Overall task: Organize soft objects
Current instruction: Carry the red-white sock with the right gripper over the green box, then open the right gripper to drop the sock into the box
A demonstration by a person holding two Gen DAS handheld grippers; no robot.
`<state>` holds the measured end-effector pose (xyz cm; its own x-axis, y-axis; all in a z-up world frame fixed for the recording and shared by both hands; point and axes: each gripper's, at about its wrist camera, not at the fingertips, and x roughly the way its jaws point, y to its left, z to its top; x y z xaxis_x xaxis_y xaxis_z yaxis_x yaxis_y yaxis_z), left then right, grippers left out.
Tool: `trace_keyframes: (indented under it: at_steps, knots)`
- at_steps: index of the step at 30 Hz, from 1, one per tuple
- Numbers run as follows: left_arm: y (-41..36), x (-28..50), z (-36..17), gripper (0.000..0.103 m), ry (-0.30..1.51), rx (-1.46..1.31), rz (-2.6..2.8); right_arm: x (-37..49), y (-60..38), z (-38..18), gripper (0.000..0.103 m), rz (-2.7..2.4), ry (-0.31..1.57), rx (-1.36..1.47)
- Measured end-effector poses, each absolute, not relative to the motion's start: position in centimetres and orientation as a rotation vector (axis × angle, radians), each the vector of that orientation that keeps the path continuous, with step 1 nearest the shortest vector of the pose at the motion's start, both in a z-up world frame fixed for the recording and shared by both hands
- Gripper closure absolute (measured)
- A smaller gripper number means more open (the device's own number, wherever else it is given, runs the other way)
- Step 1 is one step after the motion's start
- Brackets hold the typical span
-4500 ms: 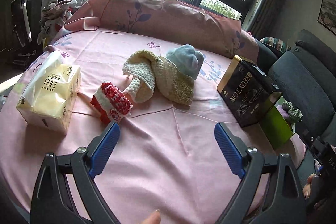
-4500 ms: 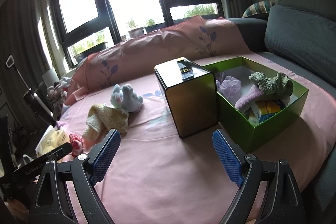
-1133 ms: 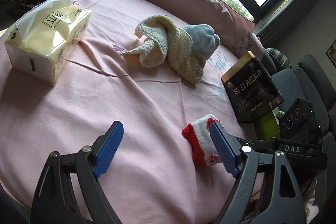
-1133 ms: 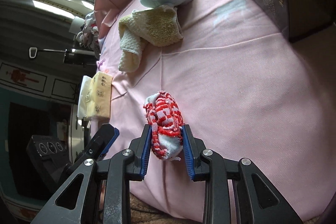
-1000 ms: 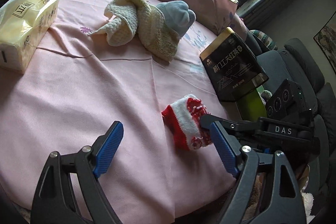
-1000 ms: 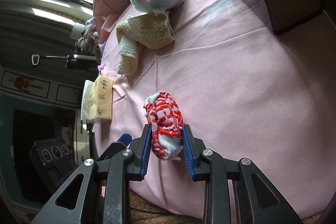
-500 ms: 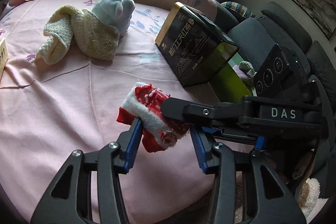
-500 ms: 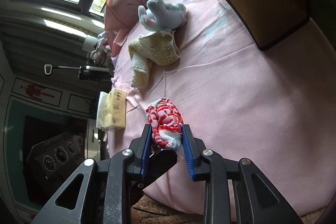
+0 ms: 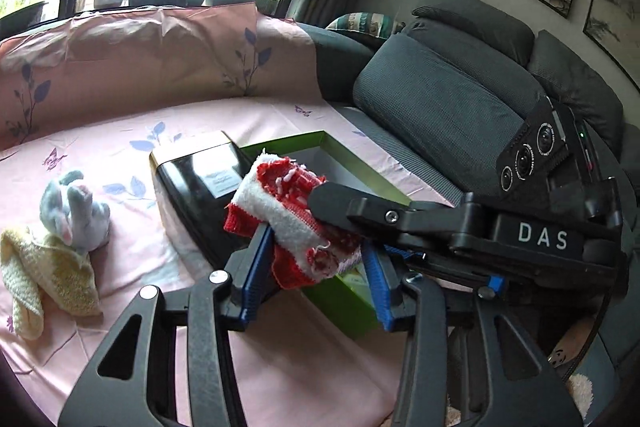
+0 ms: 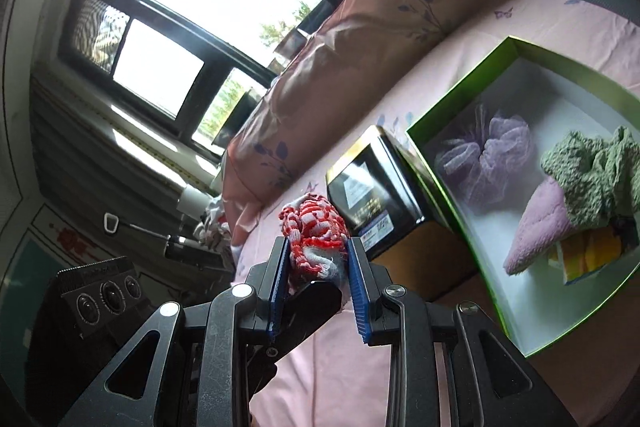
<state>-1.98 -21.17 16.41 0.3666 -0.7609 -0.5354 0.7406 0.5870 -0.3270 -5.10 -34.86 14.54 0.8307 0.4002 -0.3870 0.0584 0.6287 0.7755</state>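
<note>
Red-and-white knitted sock [image 9: 296, 223] held in air between both grippers, above pink sheet [image 9: 120, 155]. Left gripper [image 9: 316, 279] narrow, blue pads clamped on sock; right gripper [image 10: 318, 281] narrow, also clamped on it, crossing from right. Green box [image 10: 460, 99] lies ahead and right of jaws, open, already holding purple mesh puff [image 10: 492, 155] and green knit [image 10: 596, 175]; right hand looks nearer. Black tin [image 9: 200, 187] beside box. Right gripper body reads "DAS"; tin label unreadable
</note>
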Motion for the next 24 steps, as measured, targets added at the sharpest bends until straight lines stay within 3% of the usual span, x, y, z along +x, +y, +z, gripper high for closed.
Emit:
trace_keyframes:
  at_steps: [11,20,24]
  knots:
    - [-30.7,1.5,15.3,0.061,0.750,0.087,-0.961,-3.0,-42.2,11.7,0.073,0.098,0.478,0.971]
    - [-31.0,0.9,14.7,0.061,0.770,0.076,-0.953,-4.1,-43.5,10.3,0.073,0.009,0.429,1.019]
    - [-28.7,-0.7,16.2,0.059,0.699,0.072,-0.945,-4.3,-43.8,9.7,0.071,-0.107,0.474,1.007]
